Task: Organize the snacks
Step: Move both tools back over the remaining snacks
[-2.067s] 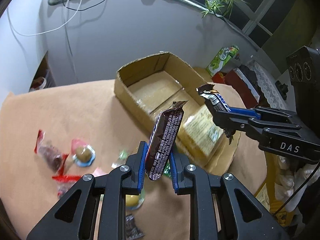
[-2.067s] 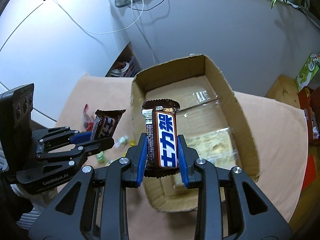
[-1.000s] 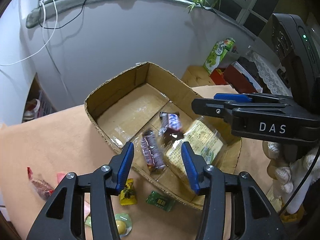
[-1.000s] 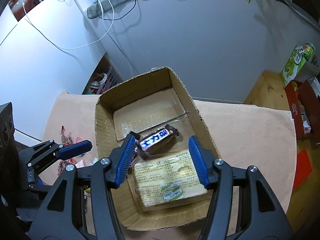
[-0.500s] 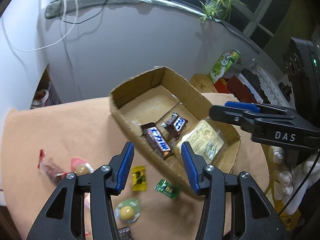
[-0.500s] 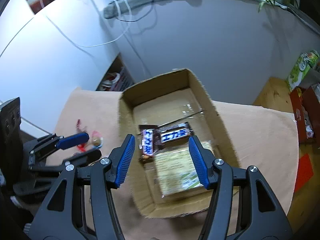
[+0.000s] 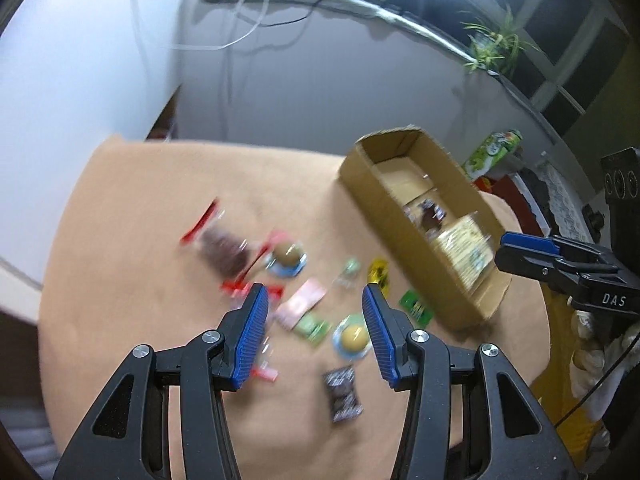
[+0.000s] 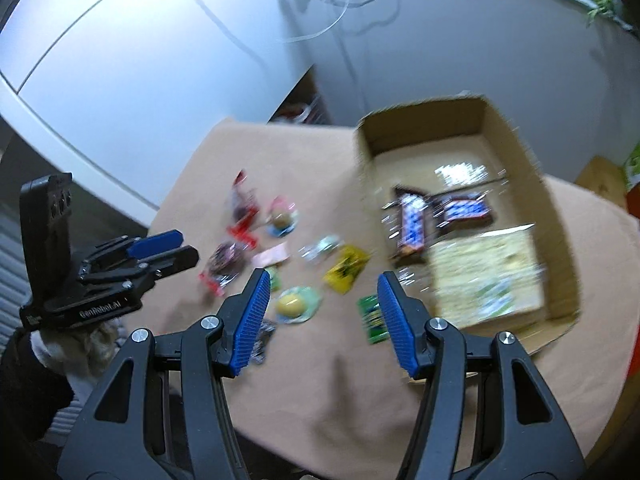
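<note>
A cardboard box [image 8: 516, 148] [image 7: 364, 184] sits on the tan table at the right. It holds two chocolate bars [image 8: 414, 226] [image 8: 464, 208] and a flat cracker pack [image 8: 486, 276]. Loose snacks lie left of the box: a yellow packet [image 8: 346, 268], a green packet [image 8: 372, 320], a round jelly cup [image 8: 296, 304] [image 7: 351, 336], a pink packet [image 7: 300, 306], a red-ended bag [image 7: 218, 246]. My left gripper [image 7: 314, 338] is open and empty above the loose snacks. My right gripper [image 8: 320, 320] is open and empty, between the snacks and the box.
A dark small packet [image 7: 342, 396] lies near the table's front. A green carton [image 7: 492, 152] and red boxes stand beyond the table at the right. White cables hang on the grey wall [image 7: 320, 72] behind. Both views are motion-blurred.
Both grippers dropped their chocolate bars into the box and stand open. They have since swung left, away from the box, over the loose snacks.
</note>
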Demonstrator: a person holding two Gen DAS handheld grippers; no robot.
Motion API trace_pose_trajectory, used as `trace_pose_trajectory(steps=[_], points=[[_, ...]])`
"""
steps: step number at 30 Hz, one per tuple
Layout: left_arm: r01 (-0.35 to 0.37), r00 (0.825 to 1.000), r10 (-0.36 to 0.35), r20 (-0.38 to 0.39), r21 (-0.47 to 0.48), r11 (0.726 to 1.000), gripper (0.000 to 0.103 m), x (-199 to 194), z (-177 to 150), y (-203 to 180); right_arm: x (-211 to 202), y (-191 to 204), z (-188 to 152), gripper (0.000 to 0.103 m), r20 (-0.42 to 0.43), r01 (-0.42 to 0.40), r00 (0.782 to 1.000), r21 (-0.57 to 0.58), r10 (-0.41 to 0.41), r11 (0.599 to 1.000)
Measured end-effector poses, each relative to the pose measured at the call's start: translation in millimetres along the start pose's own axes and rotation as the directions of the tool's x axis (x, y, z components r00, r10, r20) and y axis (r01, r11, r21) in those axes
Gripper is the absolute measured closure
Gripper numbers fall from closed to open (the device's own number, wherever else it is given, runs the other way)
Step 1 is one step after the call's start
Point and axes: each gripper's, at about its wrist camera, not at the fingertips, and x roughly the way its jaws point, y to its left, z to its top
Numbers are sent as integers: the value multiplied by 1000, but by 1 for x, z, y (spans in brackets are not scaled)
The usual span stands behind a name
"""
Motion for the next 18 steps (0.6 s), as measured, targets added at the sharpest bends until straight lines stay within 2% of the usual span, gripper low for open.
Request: trace_pose_trajectory(steps=[7,11,18], points=[[24,999,-27,-46,-59,998,55,3,-44,2,42,18,-13,46,-116,-57,991,32,60,998],[54,995,-59,-86,-62,997,58,18,-67,-8,65,29,-18,59,-157,-45,987,3,45,999],[42,991,-48,-127,-52,998,64,40,-86,-16,106,42,-28,66,-231,6,973,-28,-13,1000]])
